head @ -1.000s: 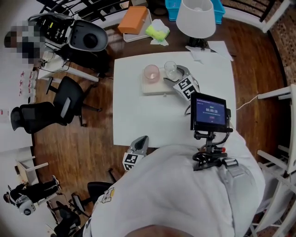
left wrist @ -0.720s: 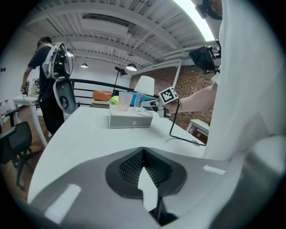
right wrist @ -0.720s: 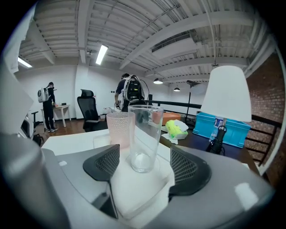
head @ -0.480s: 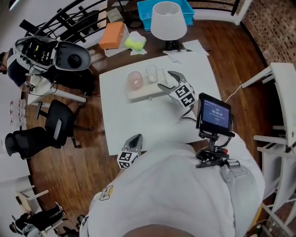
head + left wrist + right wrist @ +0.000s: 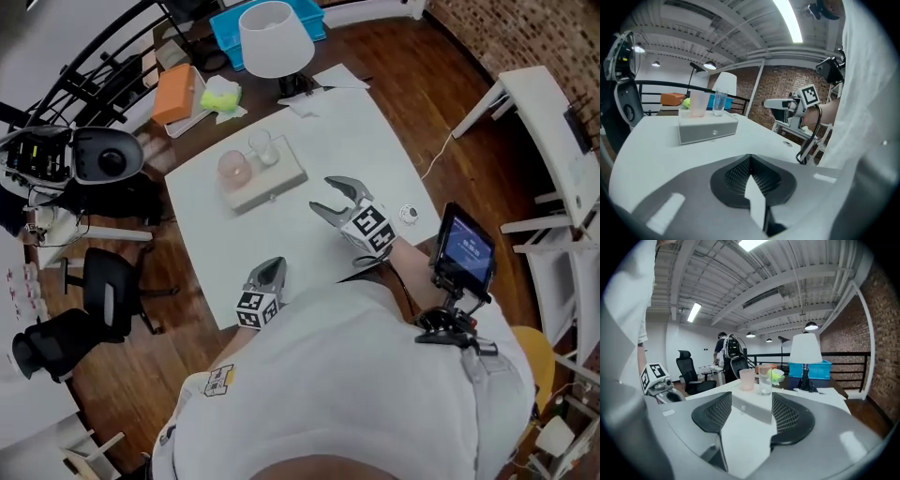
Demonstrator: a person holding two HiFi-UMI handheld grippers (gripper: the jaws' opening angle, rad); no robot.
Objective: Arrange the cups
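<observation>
Tiny round item point(image 5: 408, 214), too small to identify

There are two cups: one pink cup point(image 5: 232, 169) and one clear cup point(image 5: 262, 147). One white box point(image 5: 272, 184). One table point(image 5: 375, 150). One lamp point(image 5: 275, 37). Two grippers: the left gripper point(image 5: 272, 267) and the right gripper point(image 5: 322, 195).

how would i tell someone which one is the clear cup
On the white table sits a low pale box with two cups on top. The clear cup is the one nearer the lamp, see-through, unlike the pink cup beside it.
</observation>
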